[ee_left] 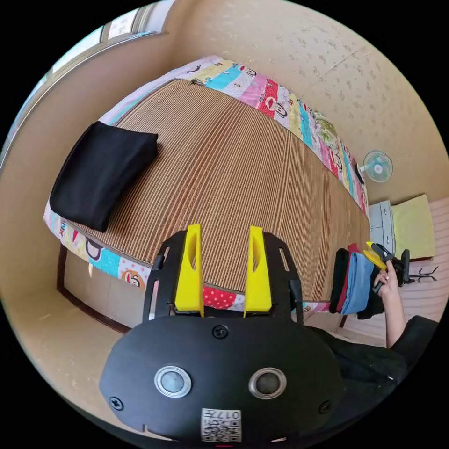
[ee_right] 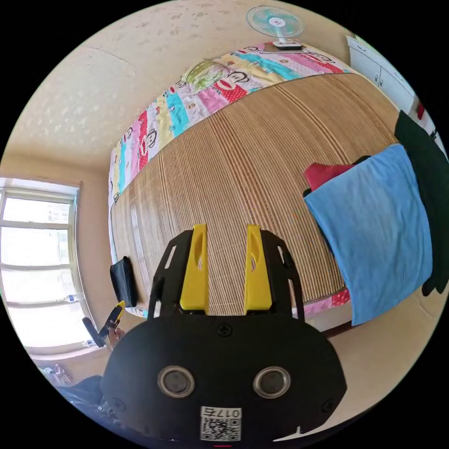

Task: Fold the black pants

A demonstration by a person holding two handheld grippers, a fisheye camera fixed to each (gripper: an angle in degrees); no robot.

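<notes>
Left gripper (ee_left: pixel 223 262) jaws apart, empty | black pants (ee_left: pixel 103 175) folded on mat (ee_left: pixel 243 187)

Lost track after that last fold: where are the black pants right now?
The black pants lie folded on the woven mat near the bed's window-end corner, in the left gripper view's upper left, far from the clothes pile at the opposite end.

A bed (ee_left: pixel 262 187) topped with a ribbed bamboo mat (ee_right: pixel 243 177) carries folded black pants (ee_left: pixel 100 173) at its left end and a stack of clothes (ee_right: pixel 379 220) at its right end.
</notes>
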